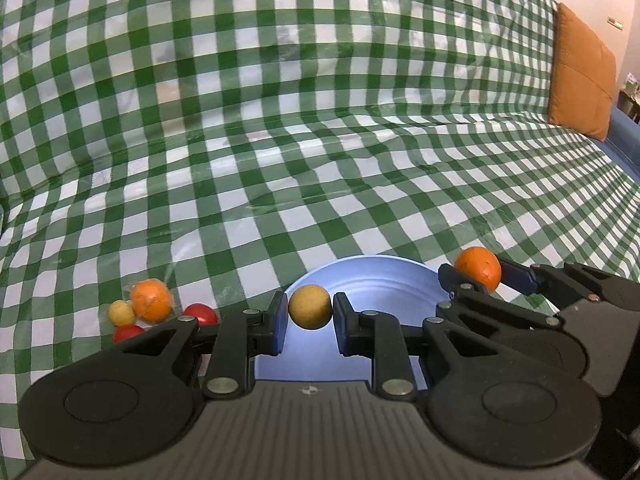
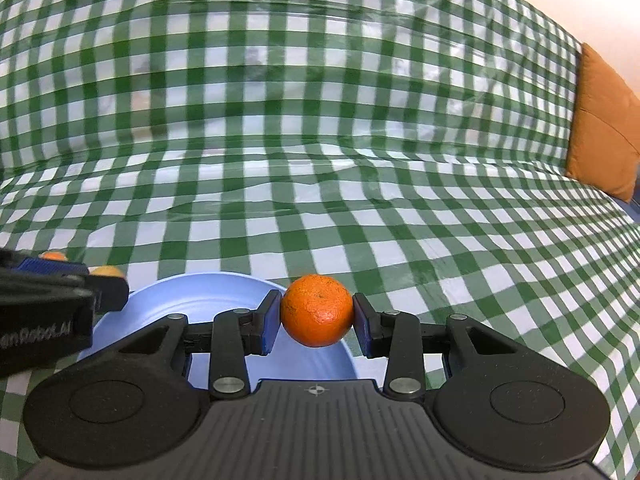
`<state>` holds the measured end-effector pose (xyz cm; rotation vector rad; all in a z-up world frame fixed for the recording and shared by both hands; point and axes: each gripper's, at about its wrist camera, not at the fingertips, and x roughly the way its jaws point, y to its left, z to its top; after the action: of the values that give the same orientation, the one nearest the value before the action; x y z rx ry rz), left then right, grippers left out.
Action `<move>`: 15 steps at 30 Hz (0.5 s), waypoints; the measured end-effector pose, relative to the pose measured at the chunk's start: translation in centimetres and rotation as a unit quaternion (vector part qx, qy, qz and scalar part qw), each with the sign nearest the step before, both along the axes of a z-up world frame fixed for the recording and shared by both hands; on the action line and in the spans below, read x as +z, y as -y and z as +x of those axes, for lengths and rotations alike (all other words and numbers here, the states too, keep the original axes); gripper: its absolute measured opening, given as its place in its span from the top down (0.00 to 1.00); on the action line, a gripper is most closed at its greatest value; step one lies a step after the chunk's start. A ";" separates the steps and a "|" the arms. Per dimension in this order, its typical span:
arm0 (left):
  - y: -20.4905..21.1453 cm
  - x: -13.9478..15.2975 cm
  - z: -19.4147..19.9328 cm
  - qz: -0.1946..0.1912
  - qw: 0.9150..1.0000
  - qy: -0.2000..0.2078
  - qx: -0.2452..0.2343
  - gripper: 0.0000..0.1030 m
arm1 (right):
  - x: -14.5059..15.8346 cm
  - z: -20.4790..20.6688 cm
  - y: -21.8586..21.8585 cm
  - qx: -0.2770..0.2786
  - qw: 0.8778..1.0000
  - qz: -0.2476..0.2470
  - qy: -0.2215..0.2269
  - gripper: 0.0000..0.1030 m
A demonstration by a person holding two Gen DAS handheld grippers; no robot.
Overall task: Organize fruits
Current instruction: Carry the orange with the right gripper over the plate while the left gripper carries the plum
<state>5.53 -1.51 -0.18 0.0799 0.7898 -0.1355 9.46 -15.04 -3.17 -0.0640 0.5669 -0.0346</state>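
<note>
My left gripper (image 1: 310, 312) is shut on a small yellow-tan round fruit (image 1: 310, 306) and holds it over the light blue plate (image 1: 384, 280). My right gripper (image 2: 316, 316) is shut on an orange mandarin (image 2: 317, 310) above the plate's right rim (image 2: 200, 292). In the left wrist view the right gripper (image 1: 476, 276) and its mandarin (image 1: 478, 269) show at the plate's right edge. On the cloth left of the plate lie a wrapped orange (image 1: 151, 301), a small yellow fruit (image 1: 121, 313) and two red fruits (image 1: 201, 313).
A green and white checked cloth (image 1: 280, 140) covers a sofa seat and back. An orange cushion (image 1: 582, 74) leans at the far right. The left gripper's body (image 2: 44, 312) fills the left edge of the right wrist view.
</note>
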 end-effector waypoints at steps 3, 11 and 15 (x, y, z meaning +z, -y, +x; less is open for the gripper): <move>0.2 0.0 -0.1 -0.001 1.000 0.001 -0.004 0.74 | -0.1 0.2 0.3 -0.008 1.000 0.002 0.000 0.62; 0.1 -0.2 -0.1 -0.002 1.000 -0.001 -0.006 0.74 | -0.4 0.7 0.0 -0.026 1.000 0.005 0.000 0.62; -0.1 -0.2 0.0 -0.008 1.000 -0.004 -0.001 0.74 | -0.5 0.9 0.1 -0.033 0.999 0.005 0.001 0.62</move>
<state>5.53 -1.37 -0.41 0.0645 0.7957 -0.1443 10.33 -15.12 -3.67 -0.0355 0.5663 -0.0971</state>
